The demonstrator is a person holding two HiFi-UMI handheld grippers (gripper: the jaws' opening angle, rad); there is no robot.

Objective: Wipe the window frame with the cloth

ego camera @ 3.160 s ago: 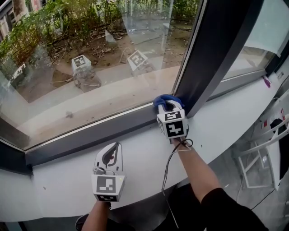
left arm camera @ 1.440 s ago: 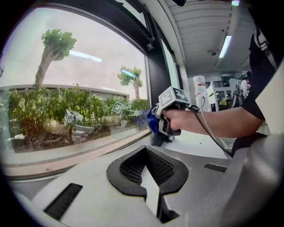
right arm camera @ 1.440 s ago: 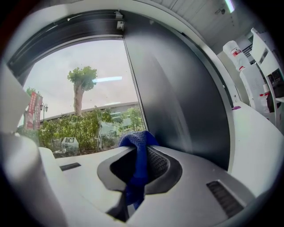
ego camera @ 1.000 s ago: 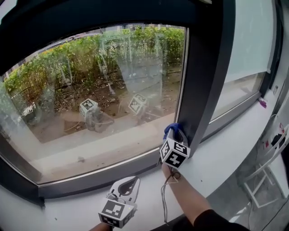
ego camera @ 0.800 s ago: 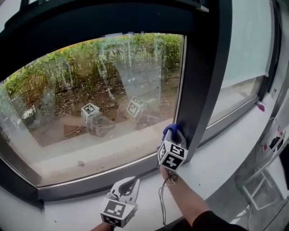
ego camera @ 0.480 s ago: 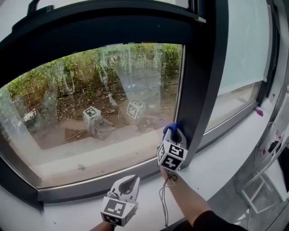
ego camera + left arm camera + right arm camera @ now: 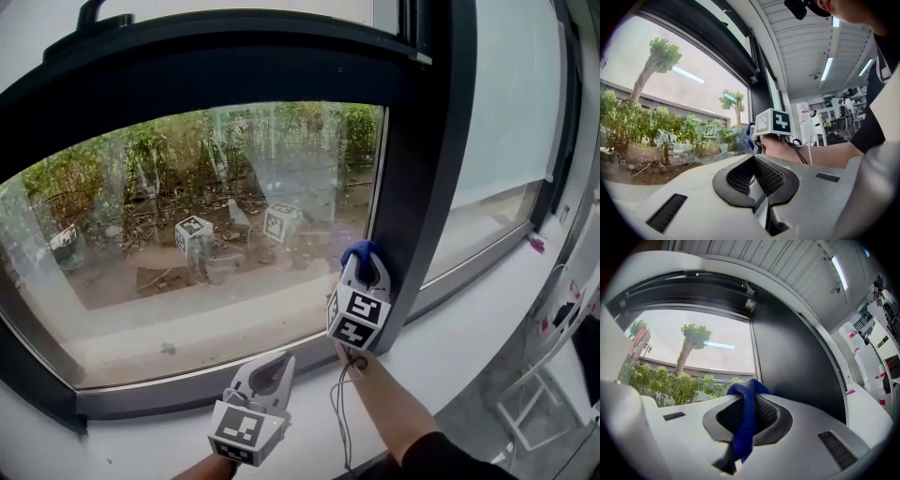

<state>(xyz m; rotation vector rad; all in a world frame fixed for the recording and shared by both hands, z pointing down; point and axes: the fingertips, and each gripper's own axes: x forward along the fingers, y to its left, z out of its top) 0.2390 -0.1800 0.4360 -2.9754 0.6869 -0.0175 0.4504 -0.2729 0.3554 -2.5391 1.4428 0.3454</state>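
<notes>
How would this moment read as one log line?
right gripper: shut on blue cloth | cloth: at window frame upright | left gripper: shut, empty

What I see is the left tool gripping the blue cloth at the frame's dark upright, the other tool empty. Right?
Wrong side. The right tool grips the blue cloth at the frame's dark upright, as the right gripper view shows; the left tool is the empty one.

Daylight comes through a wide glass pane (image 7: 141, 281); green shrubs (image 7: 169, 155) stand outside; a white sill (image 7: 469, 328) runs beneath; strip lights (image 7: 829, 68) glow on the ribbed ceiling (image 7: 797, 33).
</notes>
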